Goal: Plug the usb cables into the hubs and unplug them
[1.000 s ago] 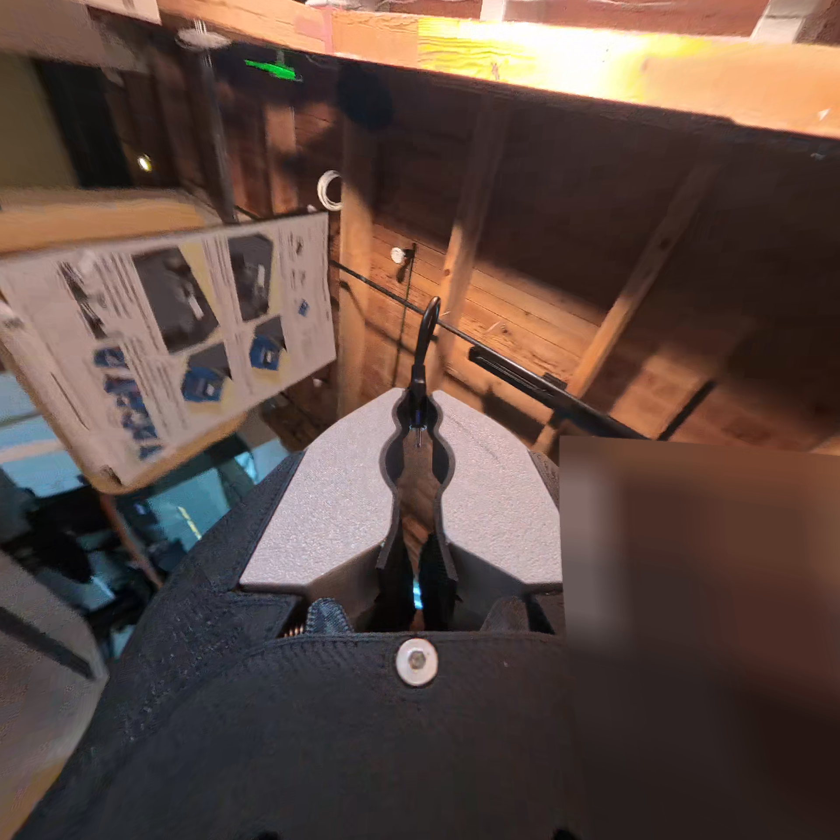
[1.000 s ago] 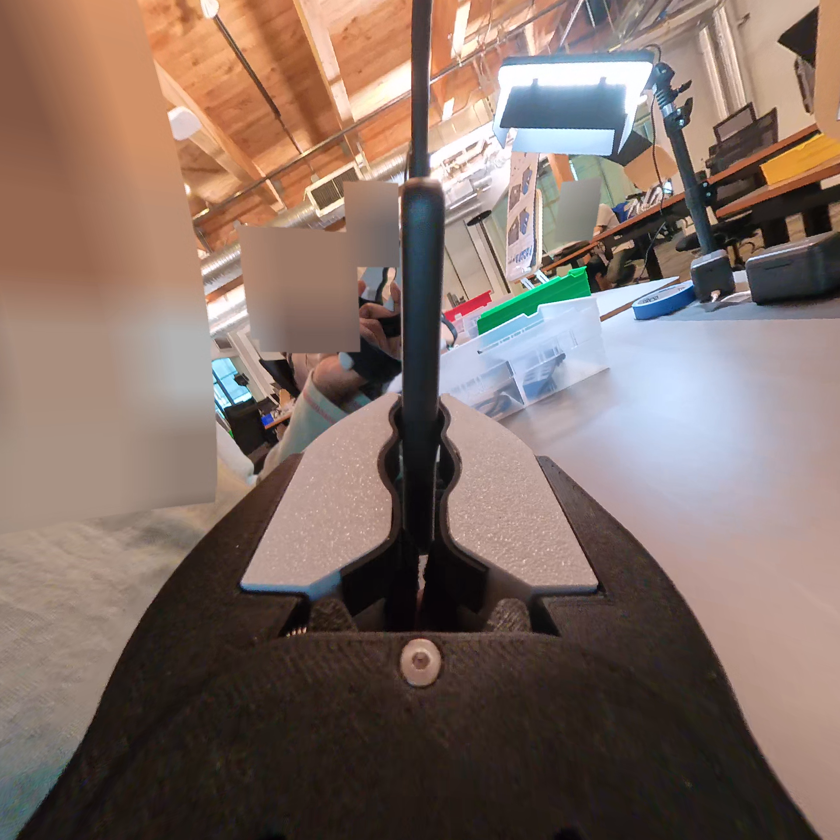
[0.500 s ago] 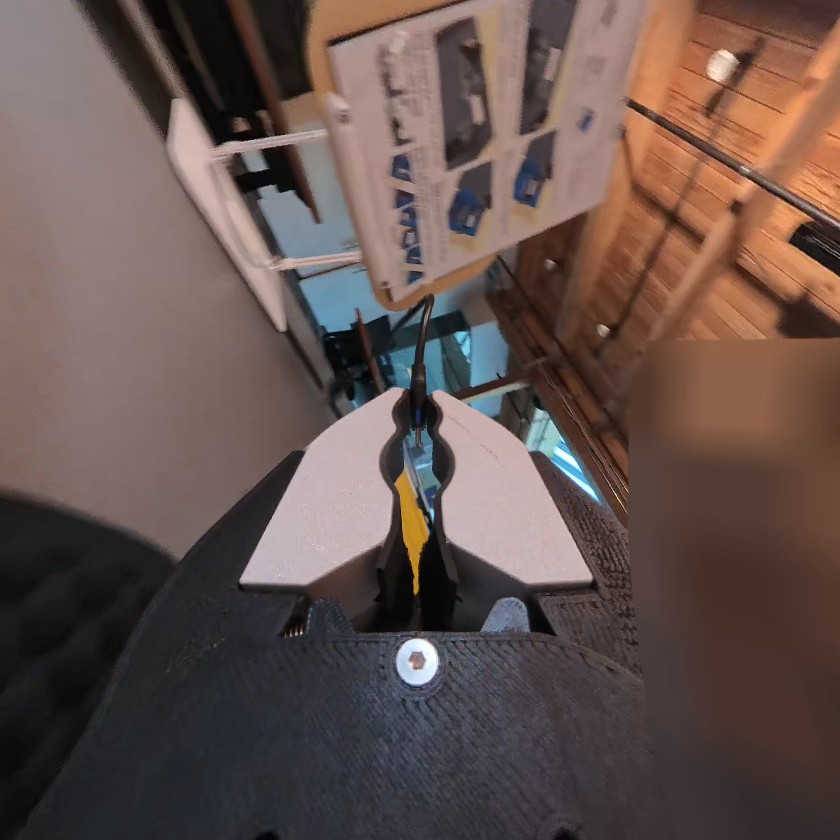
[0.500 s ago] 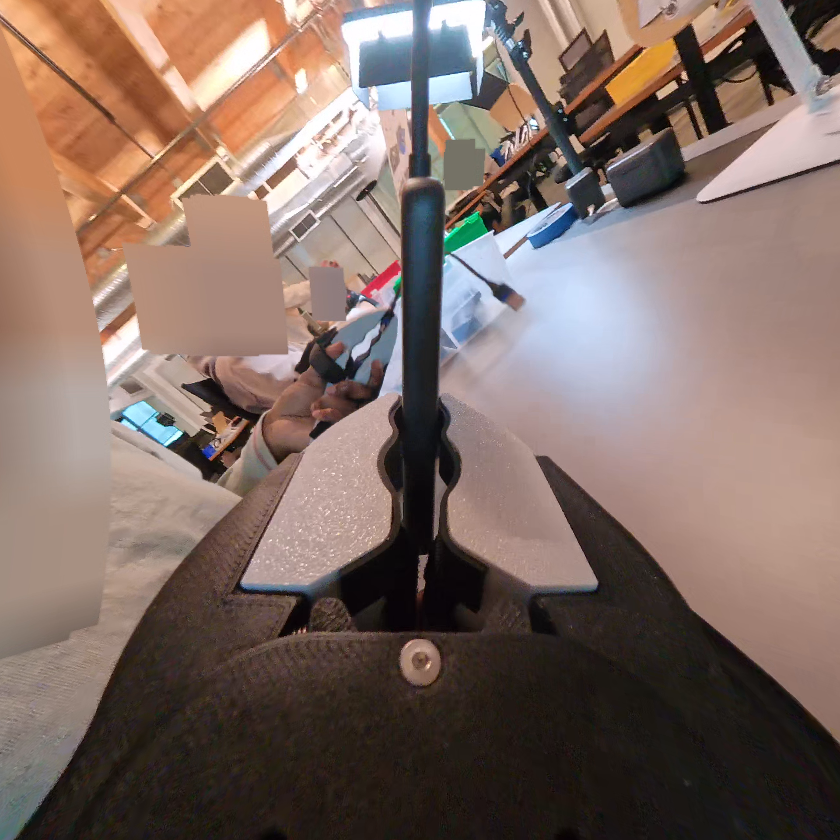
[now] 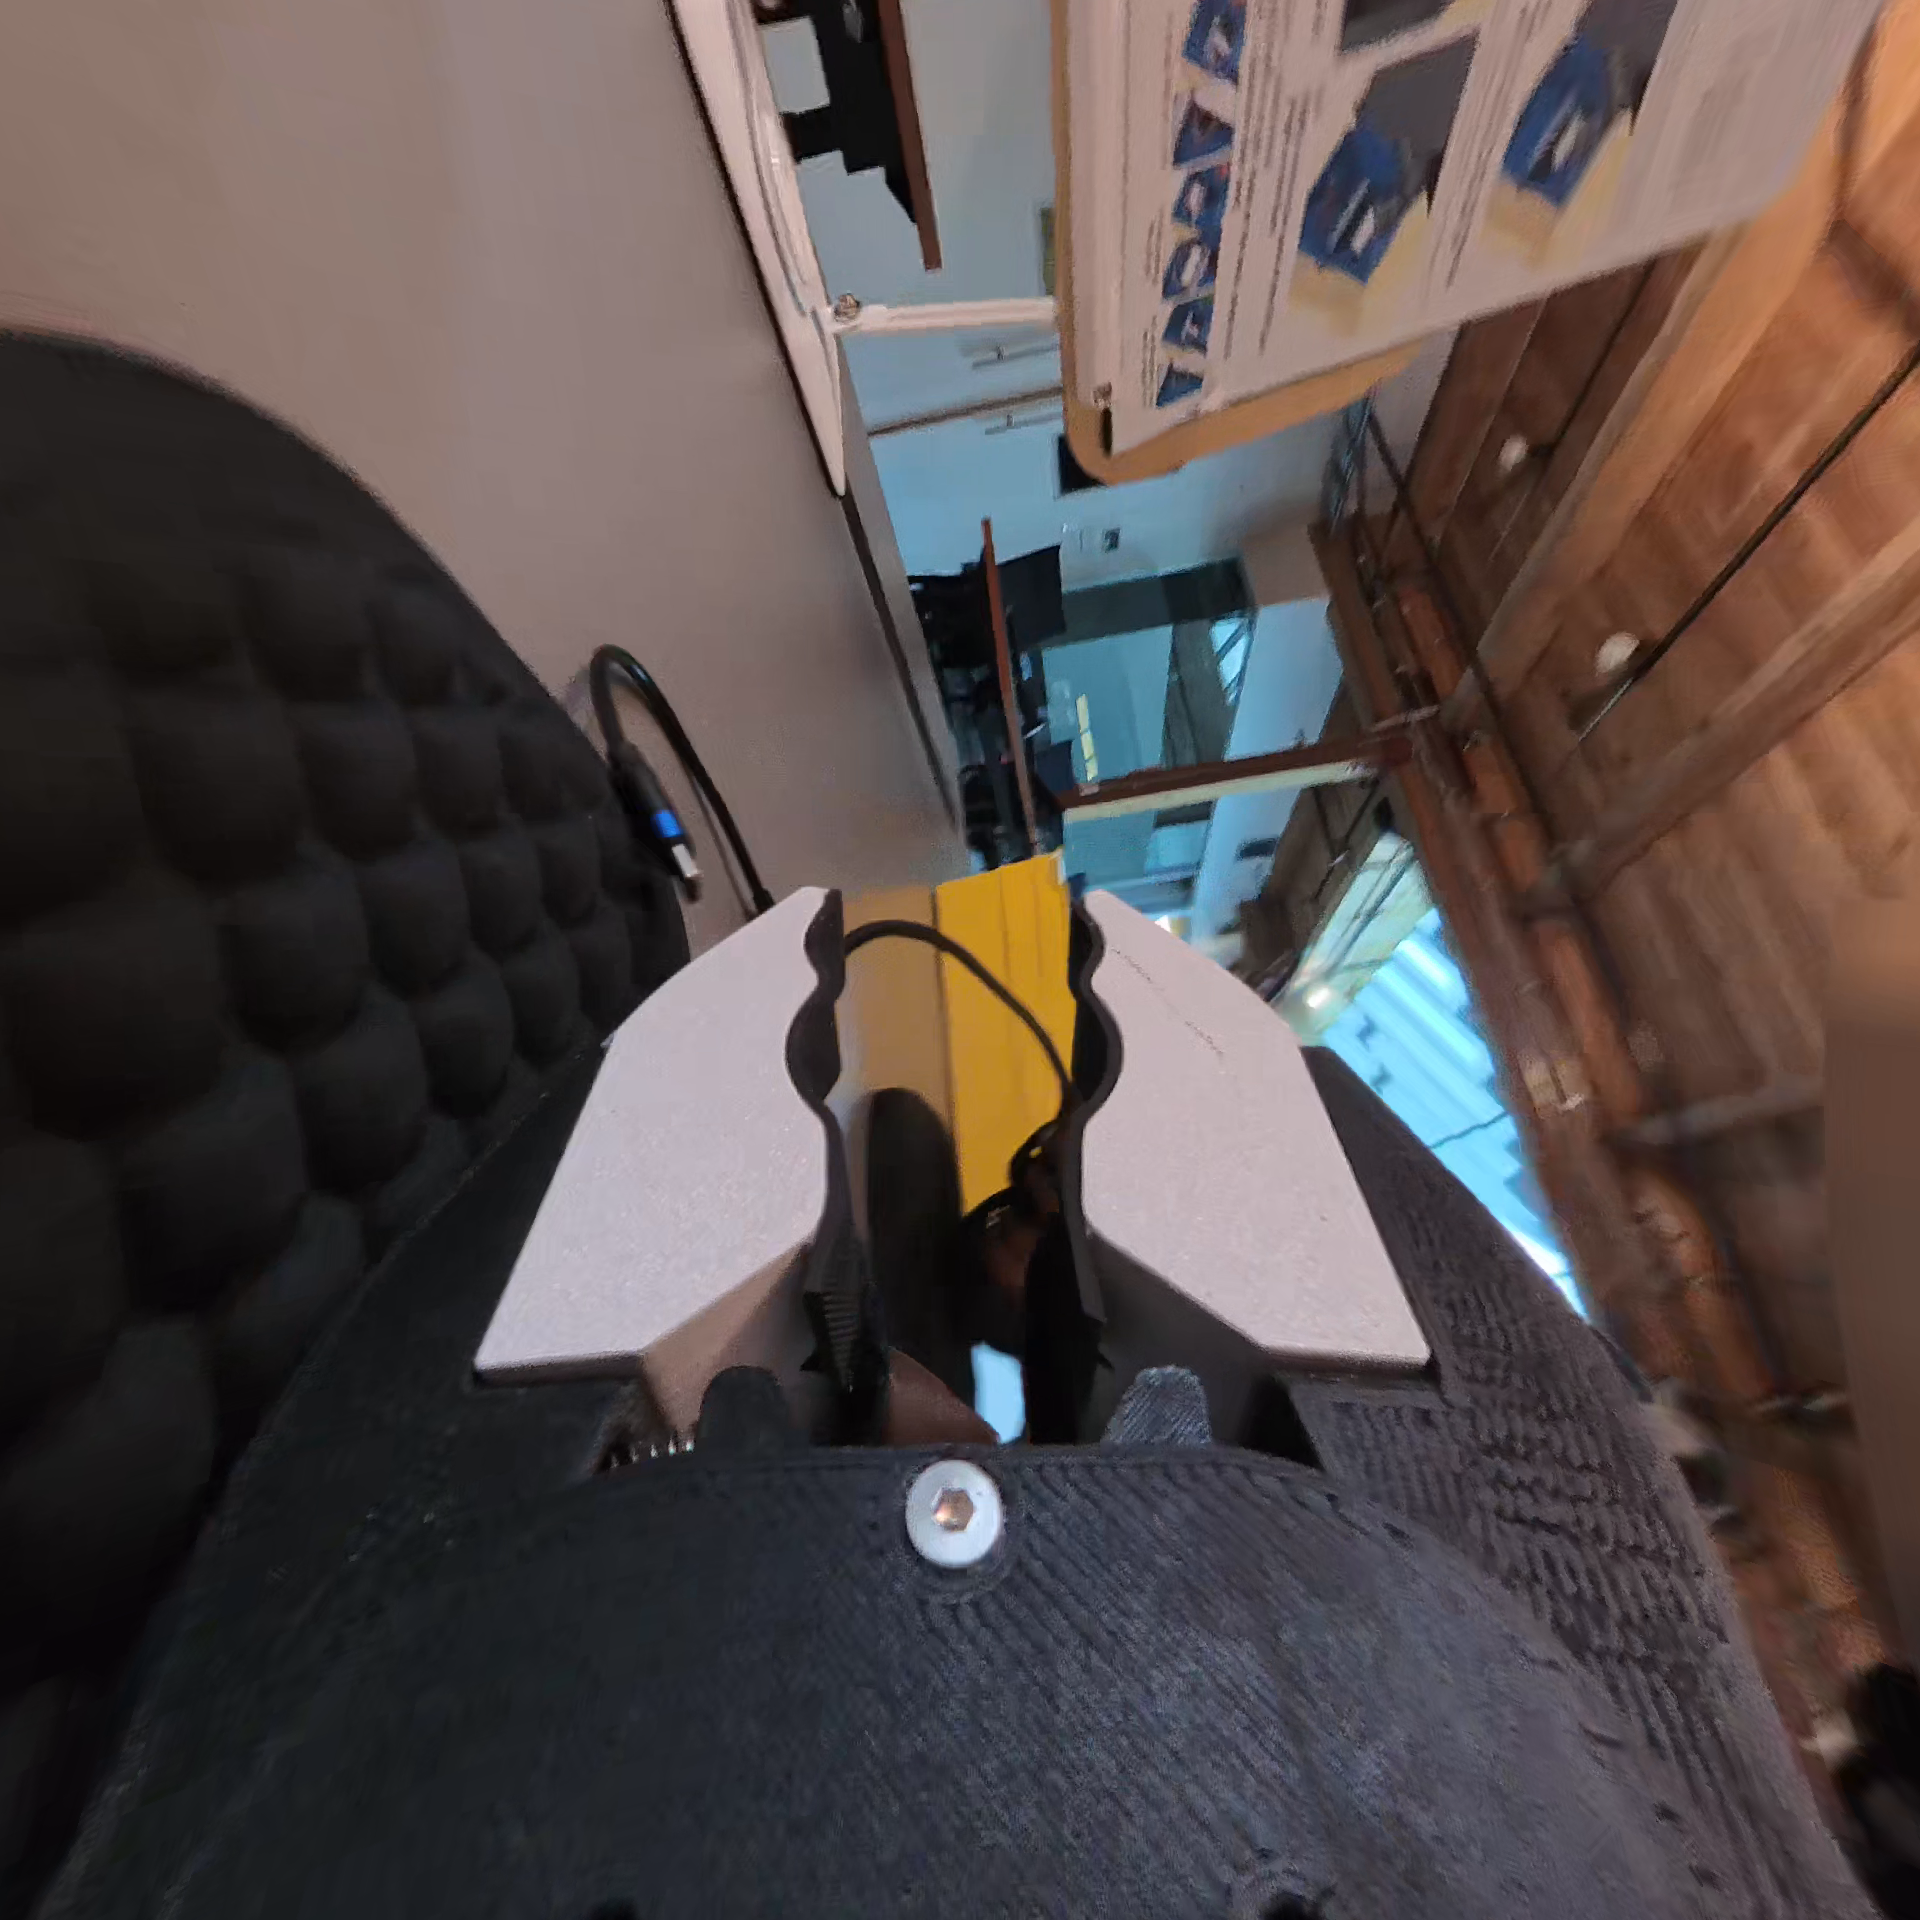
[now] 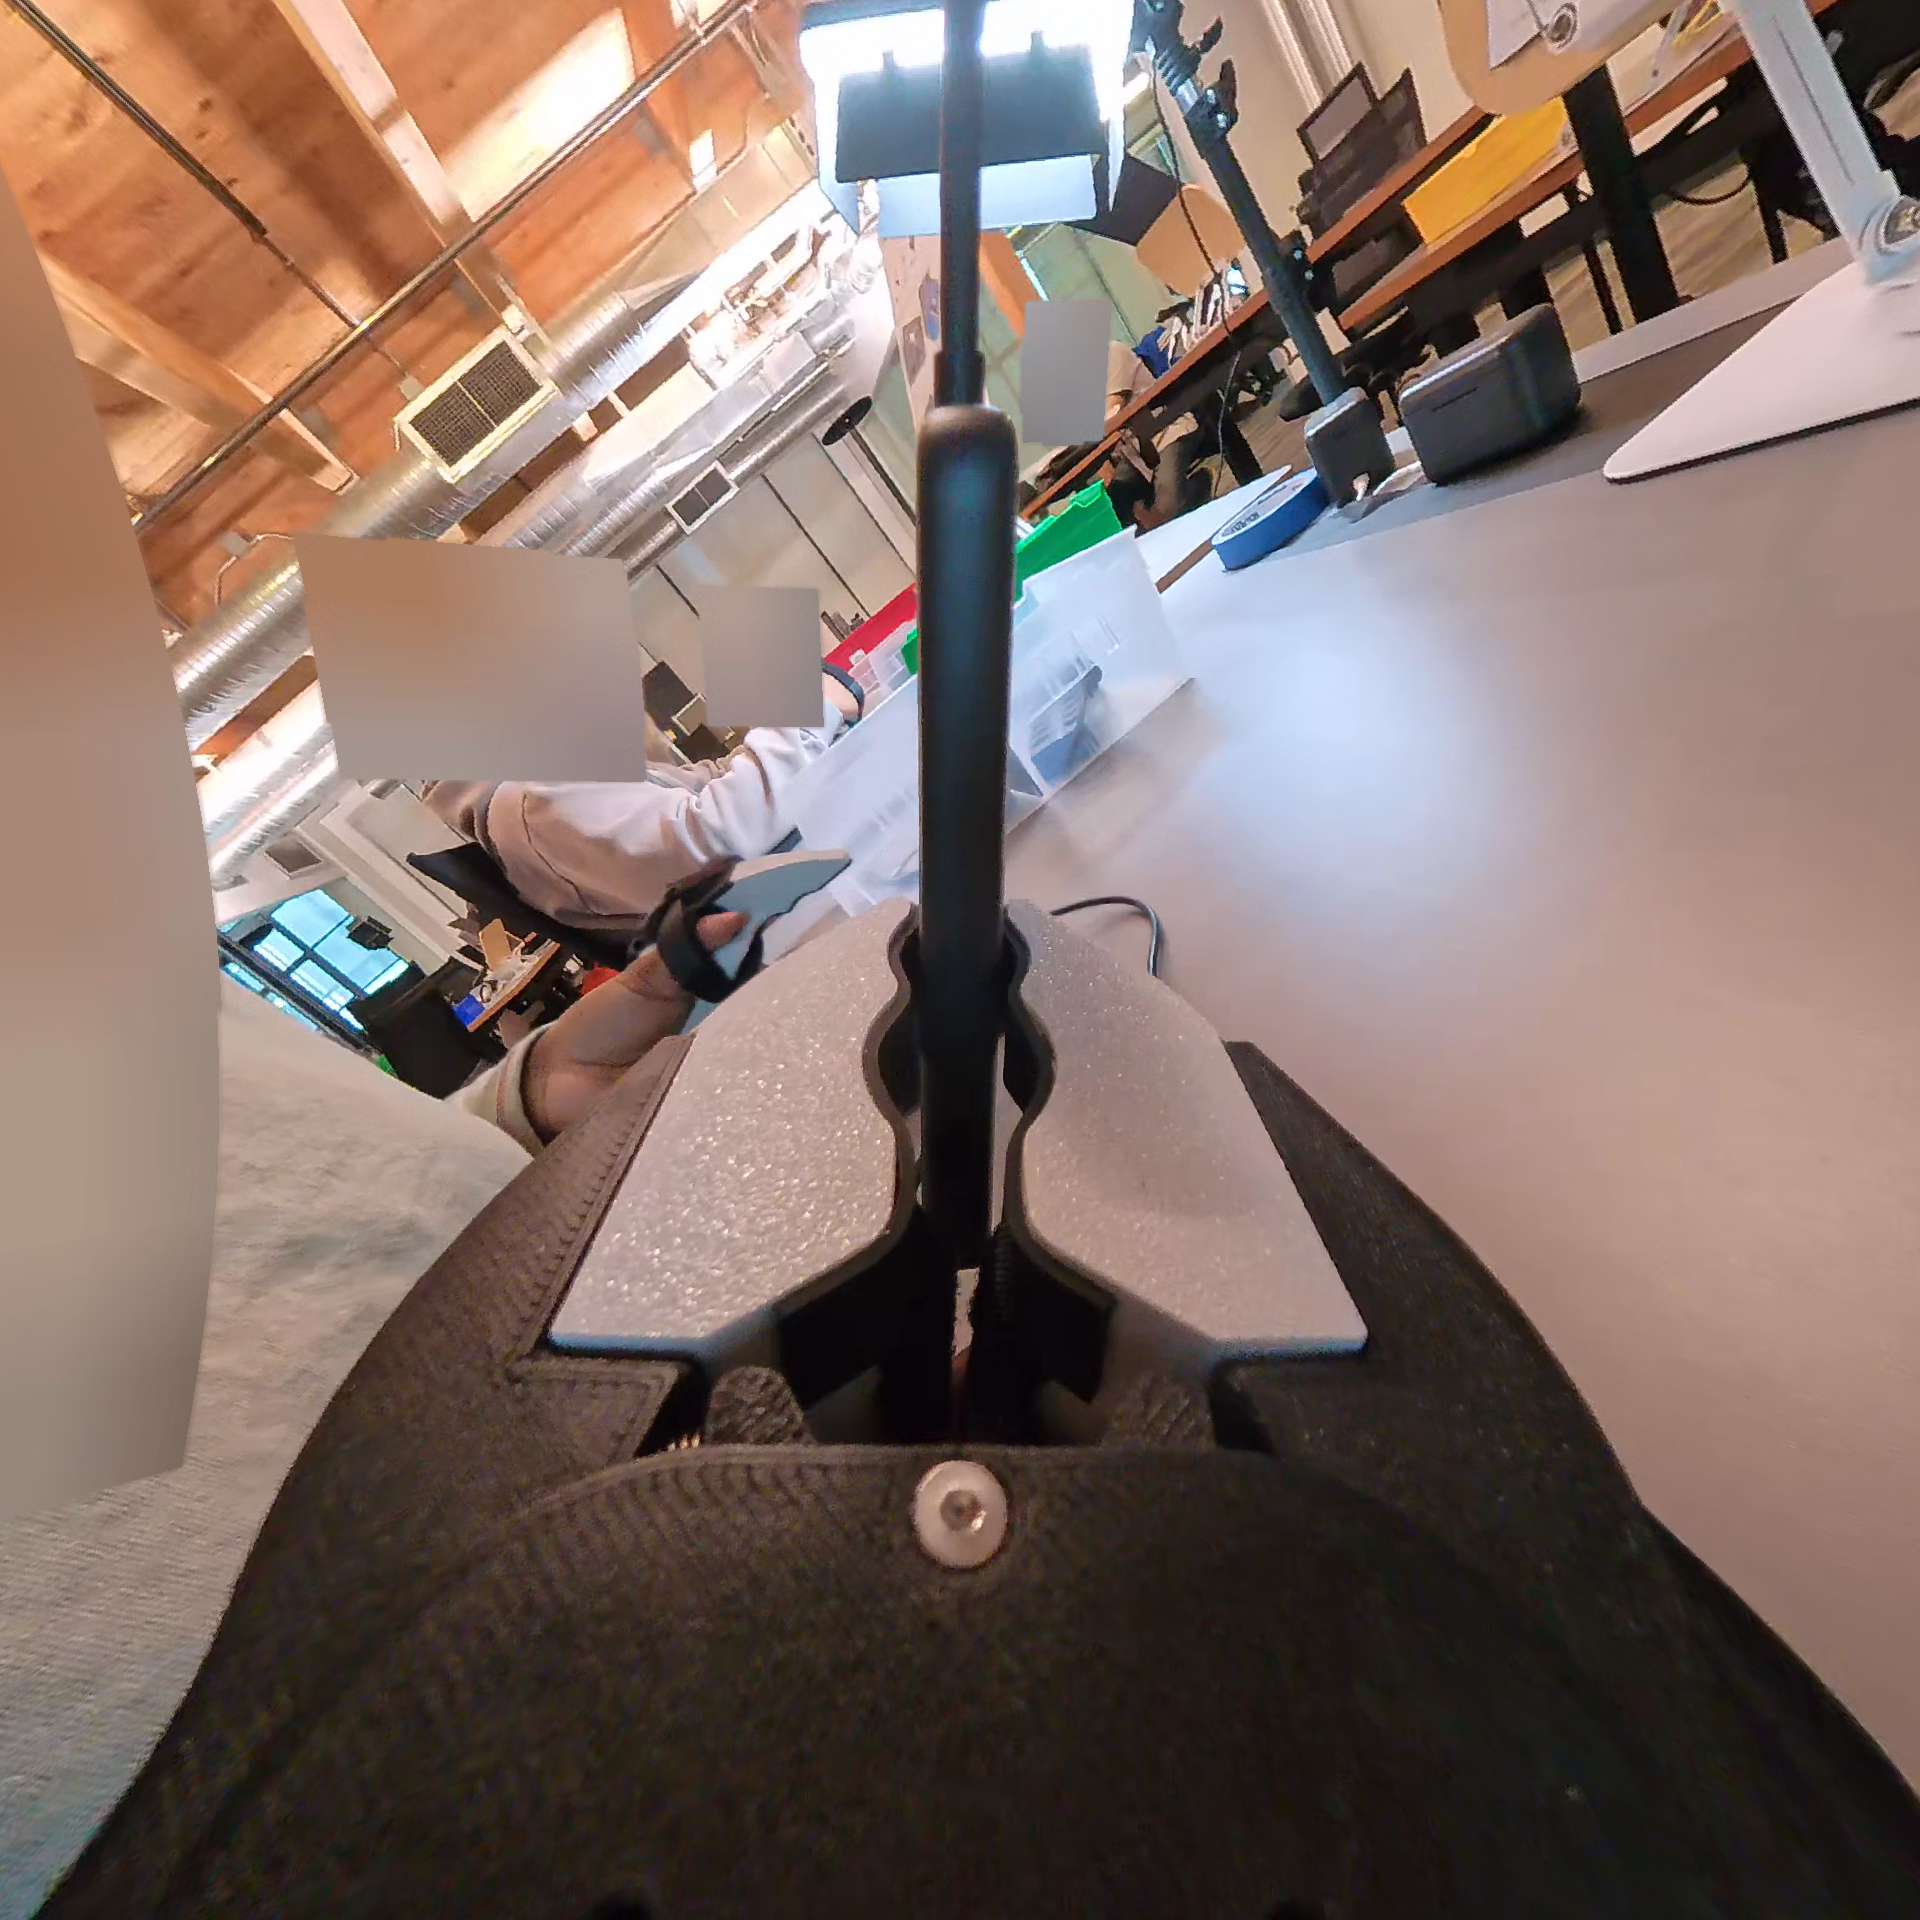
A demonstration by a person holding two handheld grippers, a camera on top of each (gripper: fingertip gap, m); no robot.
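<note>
My right gripper (image 6: 961, 925) is shut on a slim black USB hub (image 6: 961, 675) that stands upright out of the jaws, its cable running up out of the frame. My left gripper (image 5: 954, 914) is open. A thin black cable (image 5: 997, 997) loops loosely between its jaws, and nothing is gripped. A USB plug with a blue insert (image 5: 665, 831) lies on the grey table (image 5: 468, 416) just left of the left fingertips, beside a black bumpy pad (image 5: 208, 883). In the right wrist view the left gripper (image 6: 769, 894) shows low over the table, held by a hand.
A clear plastic bin (image 6: 1091, 644), a blue tape roll (image 6: 1268, 520), a dark case (image 6: 1486, 405), a light stand and a white stand base (image 6: 1766, 384) sit at the table's far side. A poster board (image 5: 1351, 187) hangs ahead of the left gripper. People sit beyond.
My left gripper swung from the ceiling down toward the table and opened, letting go of the thin cable end. My right gripper kept its hold on the hub and tilted slightly.
</note>
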